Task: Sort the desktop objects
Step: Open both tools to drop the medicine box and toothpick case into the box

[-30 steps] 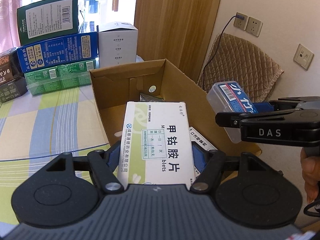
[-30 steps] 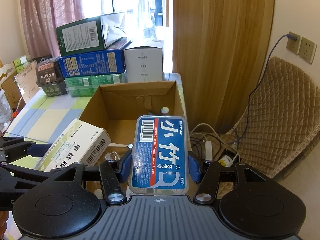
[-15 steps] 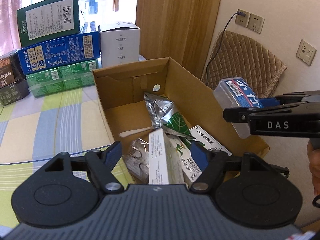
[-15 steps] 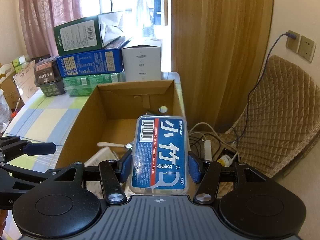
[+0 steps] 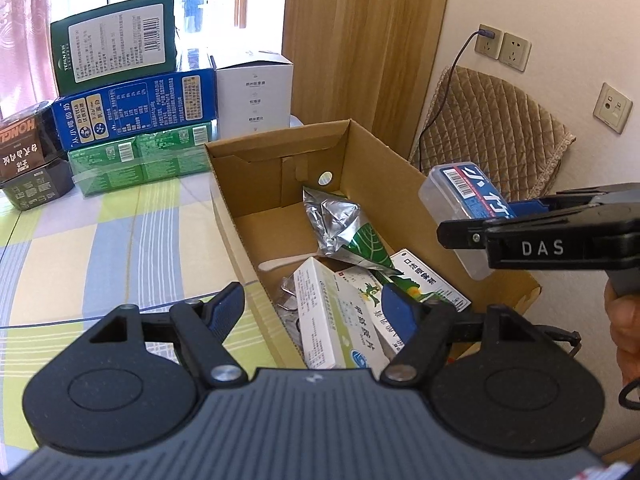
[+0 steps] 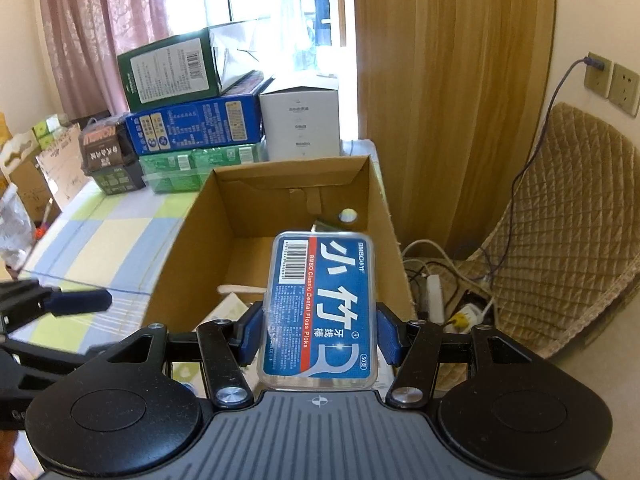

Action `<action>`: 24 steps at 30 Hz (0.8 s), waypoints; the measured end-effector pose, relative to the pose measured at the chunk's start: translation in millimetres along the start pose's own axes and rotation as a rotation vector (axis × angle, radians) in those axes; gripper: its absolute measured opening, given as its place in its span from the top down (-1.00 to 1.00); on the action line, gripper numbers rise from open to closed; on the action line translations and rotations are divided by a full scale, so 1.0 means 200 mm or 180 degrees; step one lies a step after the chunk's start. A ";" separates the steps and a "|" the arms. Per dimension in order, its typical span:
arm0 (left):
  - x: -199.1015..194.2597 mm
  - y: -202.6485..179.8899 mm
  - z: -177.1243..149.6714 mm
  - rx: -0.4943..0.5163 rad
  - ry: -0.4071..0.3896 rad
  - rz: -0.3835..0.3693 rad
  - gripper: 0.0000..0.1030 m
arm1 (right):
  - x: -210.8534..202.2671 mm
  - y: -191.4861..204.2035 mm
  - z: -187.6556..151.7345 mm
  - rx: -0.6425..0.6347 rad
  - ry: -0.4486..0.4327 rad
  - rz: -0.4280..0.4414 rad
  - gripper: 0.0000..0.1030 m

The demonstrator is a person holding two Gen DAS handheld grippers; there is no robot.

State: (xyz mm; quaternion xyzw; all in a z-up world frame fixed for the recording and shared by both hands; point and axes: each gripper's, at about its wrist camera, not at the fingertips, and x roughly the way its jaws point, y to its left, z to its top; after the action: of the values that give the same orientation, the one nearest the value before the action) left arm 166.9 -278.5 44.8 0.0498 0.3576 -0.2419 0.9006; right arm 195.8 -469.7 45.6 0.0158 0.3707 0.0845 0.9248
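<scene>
An open cardboard box (image 5: 240, 208) (image 6: 192, 232) stands on the checked tablecloth. Inside lie a white and green medicine box (image 5: 334, 320), a foil pouch (image 5: 340, 220), a white carton (image 5: 424, 276) and a blister pack. My left gripper (image 5: 312, 308) hangs open over the box's near end, above the medicine box and apart from it. My right gripper (image 6: 320, 332) is shut on a clear floss-pick case with a blue label (image 6: 320, 304) (image 5: 464, 196), held above the box's right wall.
Stacked cartons, green (image 5: 116, 48), blue (image 5: 136, 112) and white (image 5: 256, 92), stand behind the box with dark tins (image 5: 28, 160) at the left. A wooden panel, wall sockets, a quilted chair (image 6: 560, 240) and a power strip with cables (image 6: 436, 288) lie to the right.
The left gripper opened and let go of the white medicine box, which dropped into the cardboard box and came to rest on its side. The right gripper kept hold of the floss case.
</scene>
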 end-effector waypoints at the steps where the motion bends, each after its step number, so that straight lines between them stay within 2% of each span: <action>1: 0.00 0.01 0.00 -0.0010 0.0005 -0.0001 -0.40 | 0.01 0.00 0.01 0.0044 0.0011 0.0025 -0.13; 2: 0.00 0.01 -0.01 -0.0018 0.0012 -0.0002 -0.41 | 0.00 -0.01 0.01 0.0089 -0.0001 0.0041 -0.31; 4: -0.01 0.02 -0.02 -0.0023 0.0019 0.0011 -0.46 | -0.01 0.00 0.01 0.0127 -0.0048 0.0039 -0.44; 9: -0.05 0.04 -0.05 -0.0029 0.0020 0.0008 -0.57 | -0.06 -0.01 -0.01 0.0169 -0.0100 0.0038 -0.53; 17: -0.21 0.05 -0.12 -0.0082 -0.0121 0.0023 -0.93 | -0.25 -0.03 -0.07 0.0227 -0.0178 0.0006 -0.83; 24: -0.36 0.01 -0.18 -0.0133 -0.0219 0.0043 -0.97 | -0.41 0.03 -0.19 0.0081 -0.0099 -0.0096 -0.96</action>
State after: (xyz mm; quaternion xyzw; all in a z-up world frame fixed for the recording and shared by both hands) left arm 100.2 -237.6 66.7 0.0251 0.3311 -0.2299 0.9148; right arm 110.5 -478.4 75.9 0.0234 0.3575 0.0656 0.9313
